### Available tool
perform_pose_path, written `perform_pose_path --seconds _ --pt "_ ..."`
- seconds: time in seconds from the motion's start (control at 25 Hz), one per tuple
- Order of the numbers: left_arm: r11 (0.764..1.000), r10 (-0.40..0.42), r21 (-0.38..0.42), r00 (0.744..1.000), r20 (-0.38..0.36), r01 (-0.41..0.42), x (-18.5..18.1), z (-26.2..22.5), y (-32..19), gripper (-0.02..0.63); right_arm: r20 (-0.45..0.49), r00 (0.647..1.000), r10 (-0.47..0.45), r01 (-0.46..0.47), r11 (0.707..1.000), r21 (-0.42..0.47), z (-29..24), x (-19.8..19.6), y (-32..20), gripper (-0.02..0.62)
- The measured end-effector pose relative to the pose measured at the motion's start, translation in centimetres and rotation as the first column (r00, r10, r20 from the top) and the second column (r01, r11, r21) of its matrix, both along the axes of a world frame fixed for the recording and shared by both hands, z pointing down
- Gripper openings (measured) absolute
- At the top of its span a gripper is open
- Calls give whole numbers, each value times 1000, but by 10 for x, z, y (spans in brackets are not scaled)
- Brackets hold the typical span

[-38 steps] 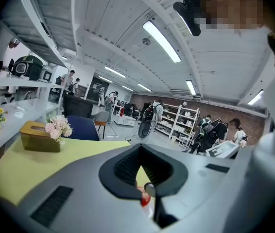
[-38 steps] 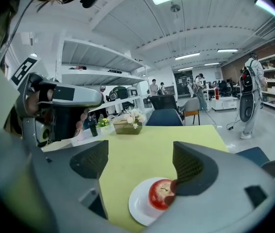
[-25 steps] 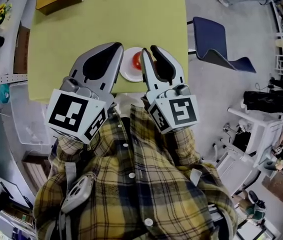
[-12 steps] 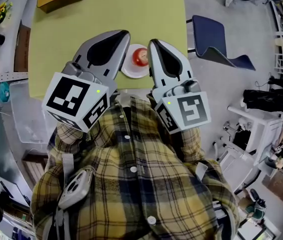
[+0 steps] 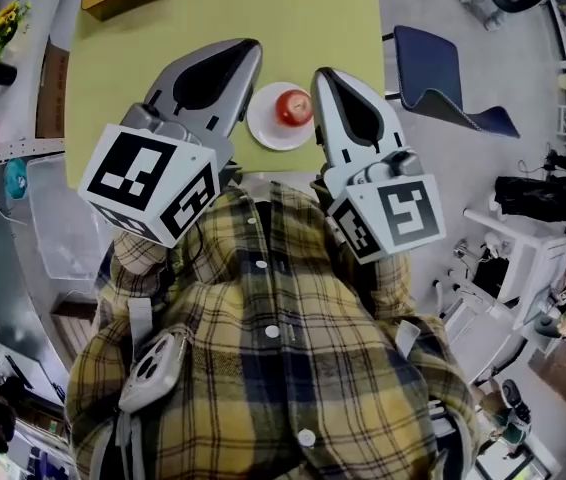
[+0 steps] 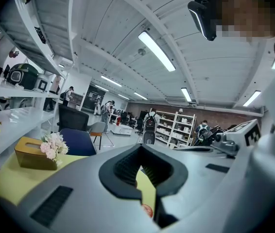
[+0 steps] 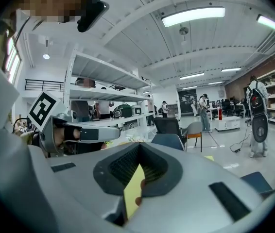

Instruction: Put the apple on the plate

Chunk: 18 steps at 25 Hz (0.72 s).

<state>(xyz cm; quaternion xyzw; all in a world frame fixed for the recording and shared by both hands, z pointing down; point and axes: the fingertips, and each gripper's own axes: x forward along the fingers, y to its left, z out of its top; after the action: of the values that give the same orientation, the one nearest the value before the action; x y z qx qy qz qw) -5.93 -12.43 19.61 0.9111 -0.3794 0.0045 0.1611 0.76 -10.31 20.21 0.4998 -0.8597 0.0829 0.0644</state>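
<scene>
The apple sits on the white plate near the green surface's edge, so the task looks done, which would explain why the left gripper and right gripper hover beside it, jaws together and empty.

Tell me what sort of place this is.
Probably a lab or workshop: open storage racks, long ceiling strip lights, and gear-filled white shelves beside a yellow-green table.
</scene>
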Motion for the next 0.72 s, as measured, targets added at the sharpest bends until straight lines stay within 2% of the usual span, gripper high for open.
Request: perform_pose_path --seconds 0.32,0.52,0.72 --pt "999 38 17 999 27 -38 11 -6 0 2 -9 1000 -23 23 999 -29 3 -2 0 -5" --pt "995 95 43 995 -16 -94 23 -18 -5 2 -12 1000 -26 25 999 -41 6 5 0 -5" --pt "993 97 64 995 11 -98 16 -21 -11 2 -19 999 -36 35 998 -55 10 4 -1 -5"
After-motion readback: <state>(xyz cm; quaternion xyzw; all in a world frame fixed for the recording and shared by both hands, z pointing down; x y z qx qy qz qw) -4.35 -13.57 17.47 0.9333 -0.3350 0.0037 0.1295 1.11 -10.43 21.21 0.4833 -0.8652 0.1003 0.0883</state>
